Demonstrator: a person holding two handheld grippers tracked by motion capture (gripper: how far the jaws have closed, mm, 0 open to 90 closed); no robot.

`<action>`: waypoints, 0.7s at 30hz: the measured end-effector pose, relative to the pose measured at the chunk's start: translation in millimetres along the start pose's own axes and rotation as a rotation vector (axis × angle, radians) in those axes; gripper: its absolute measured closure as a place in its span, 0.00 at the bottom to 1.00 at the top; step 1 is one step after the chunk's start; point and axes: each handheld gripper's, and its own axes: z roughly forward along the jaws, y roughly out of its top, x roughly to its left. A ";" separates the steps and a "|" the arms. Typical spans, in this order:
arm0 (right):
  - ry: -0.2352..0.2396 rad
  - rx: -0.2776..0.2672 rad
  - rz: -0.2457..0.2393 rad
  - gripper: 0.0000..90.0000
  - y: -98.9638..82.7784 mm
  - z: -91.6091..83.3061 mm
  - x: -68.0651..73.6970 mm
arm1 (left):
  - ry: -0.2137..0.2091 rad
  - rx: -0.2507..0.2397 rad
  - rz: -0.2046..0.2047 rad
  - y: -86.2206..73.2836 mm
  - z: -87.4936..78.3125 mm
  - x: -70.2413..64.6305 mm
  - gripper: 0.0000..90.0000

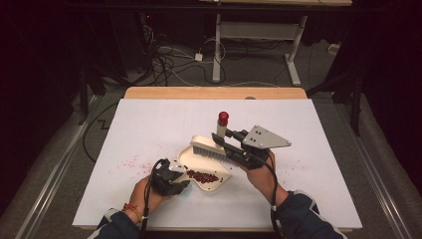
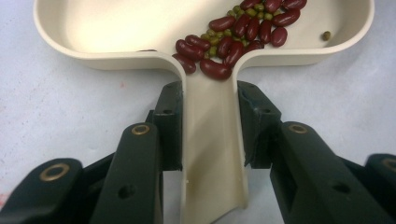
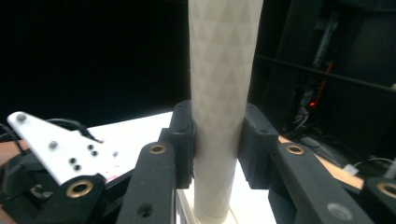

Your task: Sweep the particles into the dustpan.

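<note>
A cream dustpan (image 1: pixel 195 158) lies on the white table near its front. A heap of red and green beans (image 1: pixel 203 176) sits in it, close to its handle (image 2: pixel 212 149). My left gripper (image 1: pixel 180 175) is shut on that handle, and the beans (image 2: pixel 233 35) lie just beyond the jaws. My right gripper (image 1: pixel 222 140) is shut on the pale handle (image 3: pixel 219 84) of a brush, which stands nearly upright with a red cap (image 1: pixel 223 117) on top. The brush's bristles (image 1: pixel 211 151) rest at the pan's far edge.
A few loose beans (image 1: pixel 130 162) are scattered on the white sheet left of the pan, and more specks (image 1: pixel 293 167) lie to its right. Bare wood (image 1: pixel 214 92) shows at the table's far edge. Beyond it are cables on the floor and a desk frame (image 1: pixel 293 55).
</note>
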 end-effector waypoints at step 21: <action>-0.203 0.150 0.005 0.78 -35.6 -49.8 -36.3 | 0.007 0.008 0.006 -12.8 -8.0 -6.0 0.70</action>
